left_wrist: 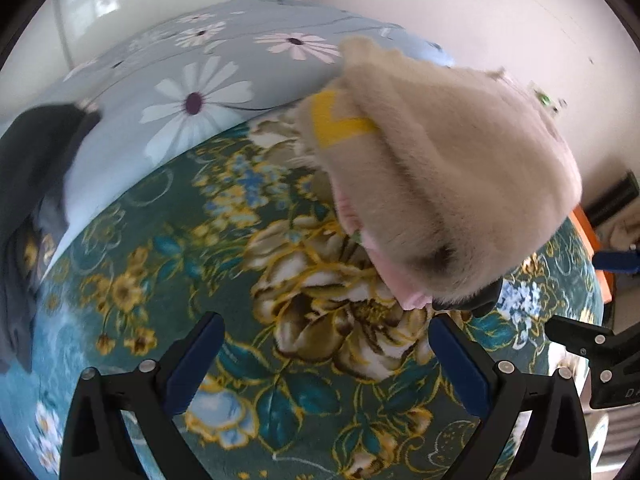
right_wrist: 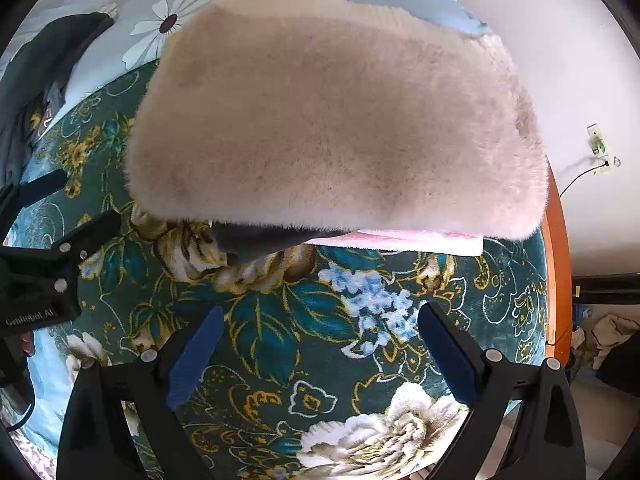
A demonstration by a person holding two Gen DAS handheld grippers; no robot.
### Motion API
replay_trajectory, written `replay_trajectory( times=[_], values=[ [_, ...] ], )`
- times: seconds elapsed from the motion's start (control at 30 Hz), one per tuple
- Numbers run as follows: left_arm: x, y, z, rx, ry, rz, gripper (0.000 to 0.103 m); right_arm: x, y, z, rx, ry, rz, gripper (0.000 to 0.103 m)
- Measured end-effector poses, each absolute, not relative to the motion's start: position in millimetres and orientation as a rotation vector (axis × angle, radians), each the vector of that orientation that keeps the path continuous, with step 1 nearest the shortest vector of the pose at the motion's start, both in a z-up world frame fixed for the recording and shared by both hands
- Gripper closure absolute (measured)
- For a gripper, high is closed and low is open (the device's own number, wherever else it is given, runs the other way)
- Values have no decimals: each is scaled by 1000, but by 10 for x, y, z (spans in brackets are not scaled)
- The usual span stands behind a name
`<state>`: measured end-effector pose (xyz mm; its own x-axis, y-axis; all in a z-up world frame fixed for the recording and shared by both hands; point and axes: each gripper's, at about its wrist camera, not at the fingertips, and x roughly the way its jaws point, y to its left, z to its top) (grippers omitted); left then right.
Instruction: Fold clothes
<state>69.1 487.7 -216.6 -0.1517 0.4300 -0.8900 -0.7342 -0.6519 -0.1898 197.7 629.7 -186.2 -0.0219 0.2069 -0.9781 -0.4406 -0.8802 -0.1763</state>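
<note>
On the green floral blanket that covers the bed, toward its far edge, a beige fleece garment lies folded into a thick, compact bundle, with a pink layer and a grey one peeking from underneath. The fold looks essentially finished; what may remain is tidying or moving on to another piece. Both claws stand spread and hold nothing: the left gripper hovers off the bundle's left end, the right gripper just in front of its near edge. A dark garment lies at the bed's left edge, partly on the daisy-print quilt, likely still unfolded. Nothing blocks either claw, though the two tools sit close together.
</note>
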Motion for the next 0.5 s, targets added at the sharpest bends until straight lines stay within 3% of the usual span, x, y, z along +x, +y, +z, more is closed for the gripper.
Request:
replay_trajectory(
  times=[0.5],
  values=[
    [556, 4973, -2282, -1393, 302, 1819, 0, 1920, 6343, -1933, -1848, 222, 1936, 5]
  ],
)
